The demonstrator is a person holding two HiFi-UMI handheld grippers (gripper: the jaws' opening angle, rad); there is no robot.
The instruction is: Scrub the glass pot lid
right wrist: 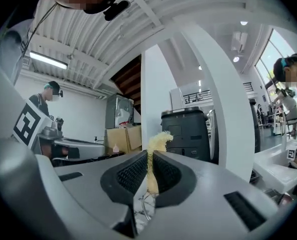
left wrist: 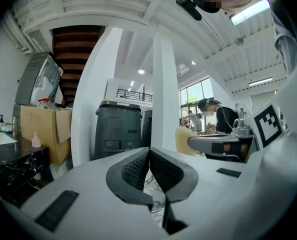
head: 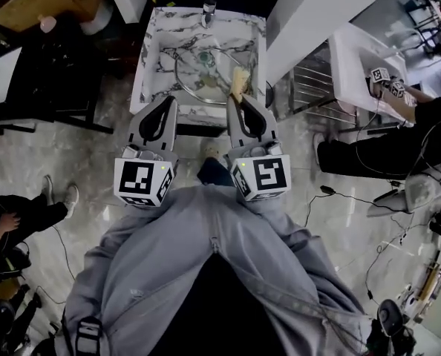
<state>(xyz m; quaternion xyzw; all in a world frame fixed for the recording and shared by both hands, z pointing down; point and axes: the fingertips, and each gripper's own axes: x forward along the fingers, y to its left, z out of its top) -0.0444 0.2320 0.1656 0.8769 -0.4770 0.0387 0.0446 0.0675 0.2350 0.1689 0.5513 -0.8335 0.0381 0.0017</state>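
Our right hand-held gripper (right wrist: 149,159) pinches a pale yellow scrub sponge (right wrist: 156,143) between its jaws, with the fluffy end sticking out past the tips. Our left hand-held gripper (left wrist: 149,156) has its jaws pressed together and nothing between them. In the head view we hold the two side by side in front of our chest. Both point out toward a marble-patterned sink (head: 148,65), with their tips near its front rim.

The glass pot lid (head: 206,73) lies in the basin below the faucet (head: 208,7), apparently knob up. The sponge sits over the lid's right edge in that view. We cannot tell whether it touches the glass.

We judge that we are at the approach: the tool is in hand and we stand at the sink, but scrubbing is not yet under way. The next move calls for tipping the right hand-held gripper down so the sponge meets the glass flat, then working it across the surface. Smooth glass in a basin is likely to slide or spin under that pressure. We would therefore want the left hand-held gripper to steady the lid, either by pressing its closed tips on the rim or by spreading its jaws to take the knob.
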